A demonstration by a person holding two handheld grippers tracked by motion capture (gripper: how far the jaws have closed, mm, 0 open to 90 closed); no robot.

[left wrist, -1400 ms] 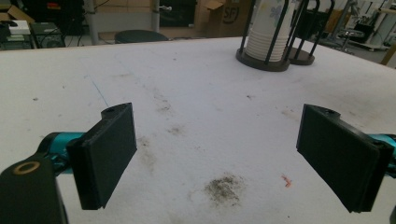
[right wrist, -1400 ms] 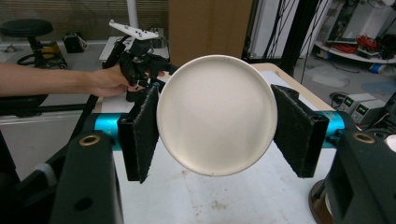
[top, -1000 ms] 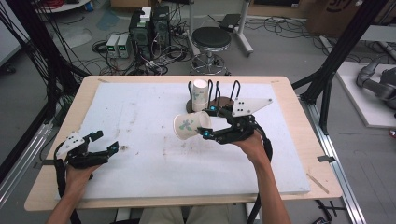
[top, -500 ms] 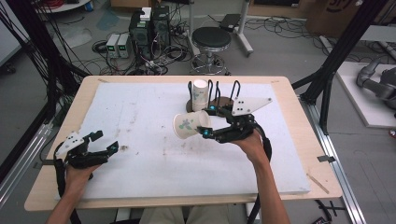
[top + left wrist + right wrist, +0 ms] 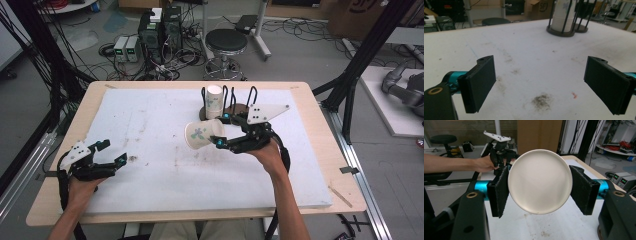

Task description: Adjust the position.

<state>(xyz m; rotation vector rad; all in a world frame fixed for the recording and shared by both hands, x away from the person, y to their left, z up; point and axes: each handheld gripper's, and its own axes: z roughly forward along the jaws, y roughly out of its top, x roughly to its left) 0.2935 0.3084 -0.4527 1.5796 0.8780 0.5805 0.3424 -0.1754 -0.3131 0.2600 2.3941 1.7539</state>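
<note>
My right gripper (image 5: 220, 131) is shut on a white paper cup (image 5: 203, 134) with a green print, held on its side above the middle of the white mat (image 5: 150, 120), mouth pointing left. In the right gripper view the cup's round base (image 5: 540, 181) sits squeezed between the two black pads (image 5: 500, 191). A stack of matching cups (image 5: 214, 99) stands upright in a black wire rack (image 5: 239, 106) just behind. My left gripper (image 5: 113, 151) rests open near the mat's front left, with nothing between its pads (image 5: 480, 82).
The rack and its cup stack (image 5: 564, 15) stand far ahead in the left gripper view. Smudges (image 5: 541, 100) mark the mat. The wooden table edge (image 5: 325, 145) runs right of the mat. A stool (image 5: 226, 42) and power supplies (image 5: 127, 48) stand on the floor beyond.
</note>
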